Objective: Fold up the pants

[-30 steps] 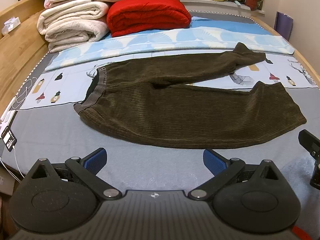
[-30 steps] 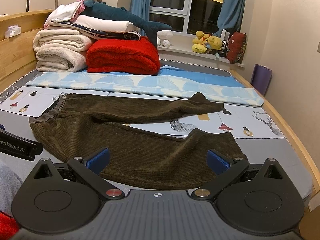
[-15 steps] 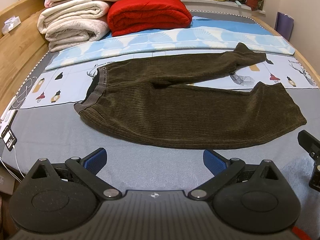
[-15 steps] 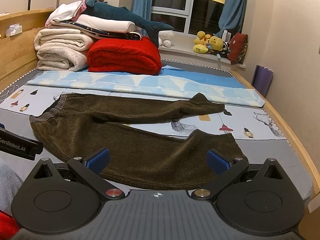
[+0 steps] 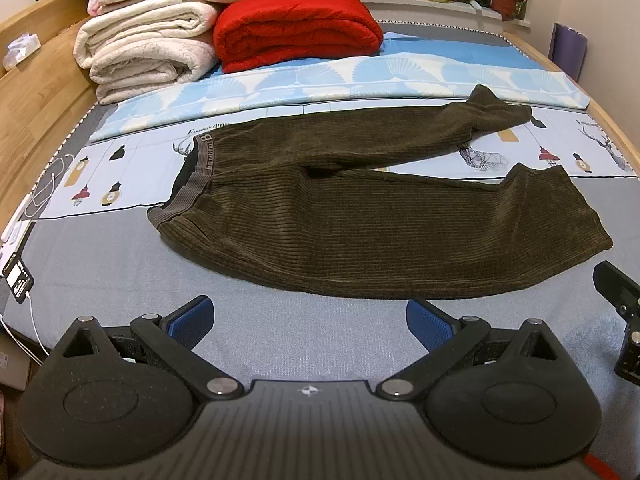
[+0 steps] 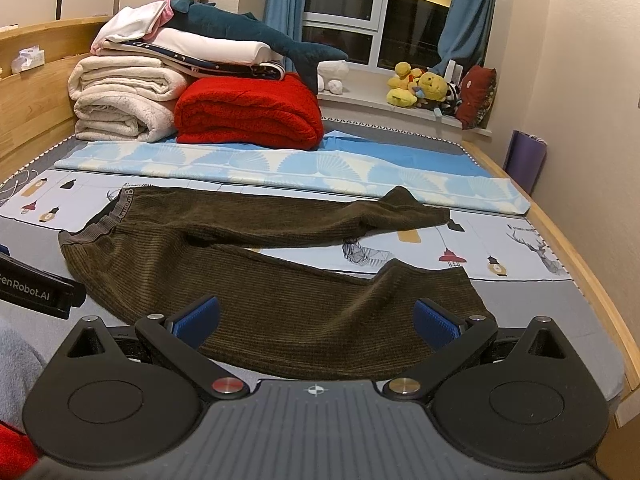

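"enRobot.AI" on the left gripper (image 6: 36, 290)

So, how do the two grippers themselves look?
Both look the same. The left gripper and right gripper each have a ribbed grey body, two round black housings, black link arms with silver pivots, and blue textured pads. One right pivot is red.
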Motion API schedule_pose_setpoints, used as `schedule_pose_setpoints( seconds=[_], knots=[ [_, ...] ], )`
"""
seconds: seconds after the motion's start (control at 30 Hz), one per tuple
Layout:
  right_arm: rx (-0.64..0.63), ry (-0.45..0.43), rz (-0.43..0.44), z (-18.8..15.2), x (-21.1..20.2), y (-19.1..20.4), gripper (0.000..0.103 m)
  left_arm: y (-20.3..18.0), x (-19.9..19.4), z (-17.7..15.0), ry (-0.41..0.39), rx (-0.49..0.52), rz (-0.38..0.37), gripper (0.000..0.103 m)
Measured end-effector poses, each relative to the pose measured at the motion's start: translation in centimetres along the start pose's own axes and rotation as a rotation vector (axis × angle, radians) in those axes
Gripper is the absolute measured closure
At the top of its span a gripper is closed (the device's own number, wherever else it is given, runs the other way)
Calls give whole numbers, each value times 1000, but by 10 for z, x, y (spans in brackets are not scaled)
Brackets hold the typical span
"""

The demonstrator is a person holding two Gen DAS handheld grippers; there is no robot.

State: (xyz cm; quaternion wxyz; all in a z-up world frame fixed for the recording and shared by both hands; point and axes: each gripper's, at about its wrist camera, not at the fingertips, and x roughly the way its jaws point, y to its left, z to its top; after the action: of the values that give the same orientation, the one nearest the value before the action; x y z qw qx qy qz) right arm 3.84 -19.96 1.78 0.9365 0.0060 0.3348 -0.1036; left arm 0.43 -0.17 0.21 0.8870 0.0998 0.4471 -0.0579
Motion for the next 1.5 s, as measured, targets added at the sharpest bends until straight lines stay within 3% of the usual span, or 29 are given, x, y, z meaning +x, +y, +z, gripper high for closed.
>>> schedule_pose_setpoints(
  seconds=[0.33, 0.47, 0.67, 0.87, 1.13, 1.5],
  knots=[
    [17, 15, 2, -1, 5, -4, 1, -1, -3, 12, 56, -2, -22, 0],
    [50, 41, -5, 1, 11, -15, 1, 1, -26, 31, 105, 8, -85, 0],
    [82, 72, -54, 6, 26, -35, 1, 0, -95, 86, 45, 88, -107, 0],
    [106, 125, -72, 14, 52, -44, 1, 0, -132, 145, 15, 51, -134, 0],
    [124, 204, -80, 19, 92, -47, 1, -2, -119, 185, 13, 33, -210, 0],
    [112, 250, -104, 22, 122, -47, 1, 10, -79, 195, 46, 23, -218, 0]
  ],
)
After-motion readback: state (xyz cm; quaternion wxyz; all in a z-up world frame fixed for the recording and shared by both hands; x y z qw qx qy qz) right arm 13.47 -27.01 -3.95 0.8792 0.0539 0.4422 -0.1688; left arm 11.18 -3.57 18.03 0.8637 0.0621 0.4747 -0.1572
